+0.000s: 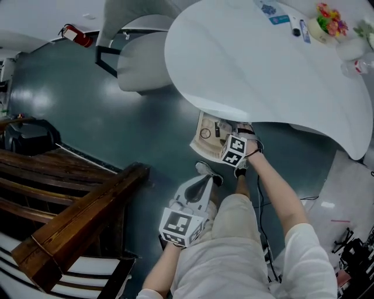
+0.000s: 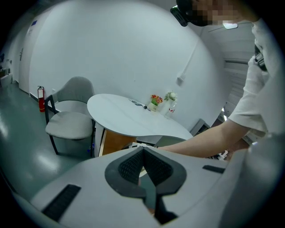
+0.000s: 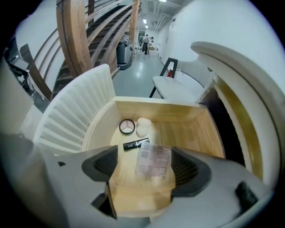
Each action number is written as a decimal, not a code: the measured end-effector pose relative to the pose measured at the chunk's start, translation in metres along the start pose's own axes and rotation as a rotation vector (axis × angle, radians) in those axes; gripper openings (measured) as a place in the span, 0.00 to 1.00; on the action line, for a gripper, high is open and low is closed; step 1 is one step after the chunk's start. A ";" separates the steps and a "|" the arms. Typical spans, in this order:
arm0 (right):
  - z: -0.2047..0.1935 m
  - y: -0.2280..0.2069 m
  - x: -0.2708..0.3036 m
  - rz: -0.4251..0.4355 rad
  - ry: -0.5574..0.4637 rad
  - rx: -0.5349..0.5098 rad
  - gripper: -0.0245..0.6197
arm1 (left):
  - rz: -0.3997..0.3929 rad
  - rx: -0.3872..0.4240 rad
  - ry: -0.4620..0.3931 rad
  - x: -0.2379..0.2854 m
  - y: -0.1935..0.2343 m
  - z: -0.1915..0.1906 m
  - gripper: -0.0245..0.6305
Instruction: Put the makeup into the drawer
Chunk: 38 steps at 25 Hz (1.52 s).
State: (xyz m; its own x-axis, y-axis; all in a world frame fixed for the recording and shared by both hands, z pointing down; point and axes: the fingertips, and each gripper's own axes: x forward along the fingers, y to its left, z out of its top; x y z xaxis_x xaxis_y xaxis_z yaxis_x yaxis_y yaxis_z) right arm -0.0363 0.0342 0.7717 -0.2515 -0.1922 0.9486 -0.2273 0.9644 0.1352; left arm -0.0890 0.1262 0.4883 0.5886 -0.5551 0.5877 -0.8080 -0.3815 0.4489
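An open wooden drawer [image 3: 156, 107] sticks out from under the white table [image 1: 263, 64]. On its floor lie a round compact [image 3: 127, 126], a white sponge [image 3: 143, 126], a black tube [image 3: 136, 144] and a clear eyeshadow palette [image 3: 153, 159]. My right gripper [image 3: 144, 165] hovers over the drawer, open, its jaws standing either side of the palette, which rests flat on the wood. In the head view the right gripper [image 1: 229, 141] sits at the drawer [image 1: 203, 137]. My left gripper [image 1: 204, 181] hangs lower, near my knee; its pads [image 2: 133, 164] meet, shut on nothing.
A grey chair [image 1: 140, 64] stands left of the table. Wooden stair rails [image 1: 70, 204] fill the lower left. A red fire extinguisher [image 1: 76, 36] lies at the far wall. Flowers [image 1: 330, 17] and small items sit on the tabletop. Cables [image 1: 263, 216] trail on the floor.
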 end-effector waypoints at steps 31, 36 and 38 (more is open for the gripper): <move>0.050 0.023 -0.283 0.071 -0.317 0.165 0.22 | 0.138 0.054 -0.216 -0.067 -0.075 0.084 0.05; 0.053 0.021 -0.334 0.080 -0.428 0.284 0.13 | 0.138 0.063 -0.250 -0.066 -0.086 0.100 0.05; 0.054 0.016 -0.352 0.076 -0.474 0.322 0.10 | 0.134 0.059 -0.258 -0.063 -0.090 0.106 0.05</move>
State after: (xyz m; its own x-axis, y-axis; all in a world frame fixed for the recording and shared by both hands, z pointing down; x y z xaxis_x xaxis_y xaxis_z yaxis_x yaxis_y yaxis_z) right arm -0.0023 0.1074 0.4241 -0.6553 -0.2564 0.7106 -0.4486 0.8889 -0.0929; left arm -0.0564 0.1172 0.3397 0.4570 -0.7701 0.4451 -0.8826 -0.3306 0.3341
